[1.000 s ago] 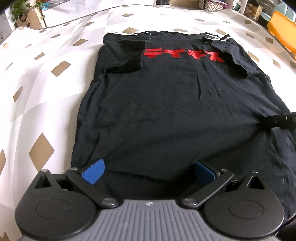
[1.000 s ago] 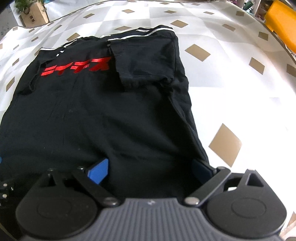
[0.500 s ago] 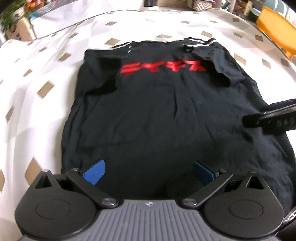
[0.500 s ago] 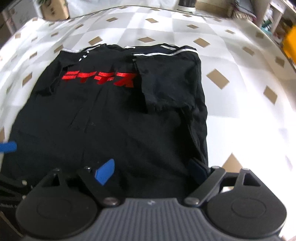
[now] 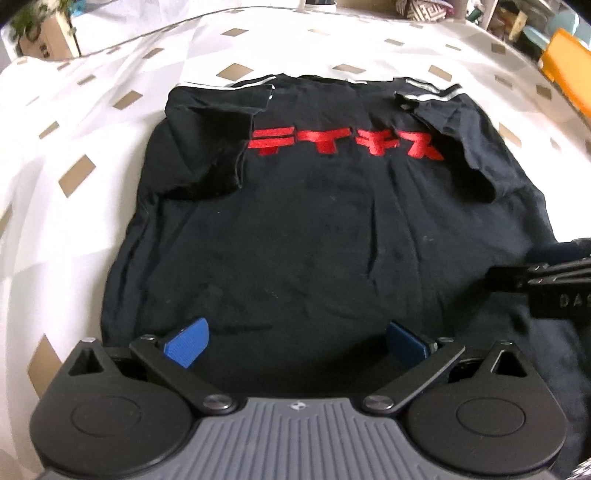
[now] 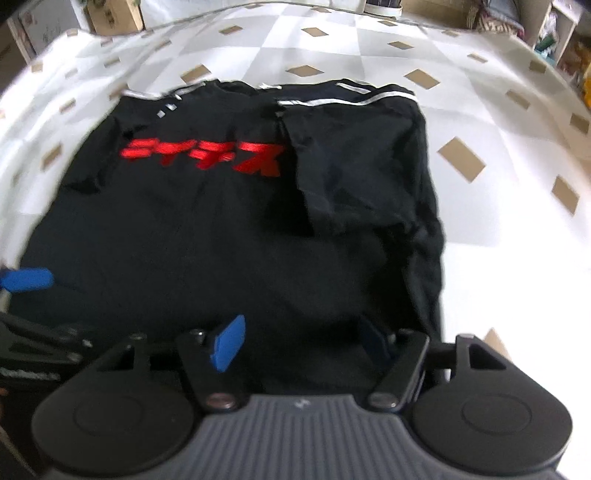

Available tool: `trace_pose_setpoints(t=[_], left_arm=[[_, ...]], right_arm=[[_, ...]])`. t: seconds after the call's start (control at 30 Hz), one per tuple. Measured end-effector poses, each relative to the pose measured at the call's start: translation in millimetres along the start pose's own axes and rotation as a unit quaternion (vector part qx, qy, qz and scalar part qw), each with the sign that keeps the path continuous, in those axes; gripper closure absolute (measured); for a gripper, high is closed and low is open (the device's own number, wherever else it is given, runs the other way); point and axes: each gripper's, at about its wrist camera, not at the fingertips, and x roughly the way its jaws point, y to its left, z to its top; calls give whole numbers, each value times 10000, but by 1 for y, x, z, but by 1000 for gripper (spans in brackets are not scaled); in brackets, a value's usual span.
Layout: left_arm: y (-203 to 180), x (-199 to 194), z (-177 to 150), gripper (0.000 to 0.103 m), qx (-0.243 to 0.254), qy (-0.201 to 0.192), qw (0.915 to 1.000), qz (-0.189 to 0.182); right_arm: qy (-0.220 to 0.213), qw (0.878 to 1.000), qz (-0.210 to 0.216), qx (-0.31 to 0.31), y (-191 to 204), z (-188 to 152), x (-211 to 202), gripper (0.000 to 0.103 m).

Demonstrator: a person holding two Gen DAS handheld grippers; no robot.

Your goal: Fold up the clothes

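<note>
A black T-shirt (image 5: 314,229) with red lettering (image 5: 343,146) lies flat on the white patterned cover, both sleeves folded inward; it also shows in the right wrist view (image 6: 229,236). My left gripper (image 5: 295,341) is open over the shirt's near hem, left of middle. My right gripper (image 6: 299,339) is open over the hem at the shirt's right side, its jaws narrower than before. The right gripper's body (image 5: 550,288) shows at the right edge of the left wrist view. A blue fingertip of the left gripper (image 6: 27,279) shows at the left edge of the right wrist view.
The white cover with tan diamonds (image 5: 74,177) spreads around the shirt. A cardboard box with a plant (image 5: 44,40) stands at the far left. An orange object (image 5: 569,70) sits at the far right. Shelves and clutter (image 6: 554,33) line the far edge.
Both grippers have pulled back and risen, so the whole shirt sits further away in view. The right gripper's jaws have narrowed.
</note>
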Motion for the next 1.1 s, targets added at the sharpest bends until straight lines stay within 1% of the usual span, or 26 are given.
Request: trace_pose_setpoints(t=[0.03,0.07,0.17,0.23,0.47,0.67,0.7,1.1], left_arm=[[1,0,-1,0,20,-29,10000,11],[4,1,-1,0,-17,-43,10000,41],[17,2,-1,0,-198,-75,9997,135],[25,3,-1,0,-294,-94,9994,179],[36,1,-9,0,-338,-155,9991,215],[40,0,-10,0,-380,-161,9988,245],[40,1,-10,0,-454,-156,9985,274],[42,1,-12,0,-459,-226,9983,274]], right_arm=[[-1,10000,-39,57,-4,0,0,34],[-2,9999,-77,114,-7,0,-1,34],[-22,9993,-108,368,-22,-1,-1,31],[-33,9991,-117,414,-28,0,0,31],[-52,9987,-160,471,-39,-8,-3,27],[-53,9984,-211,531,-37,-7,1,25],[-53,9983,-220,533,-35,-5,3,25],[-67,9984,-228,504,-32,-3,8,24]])
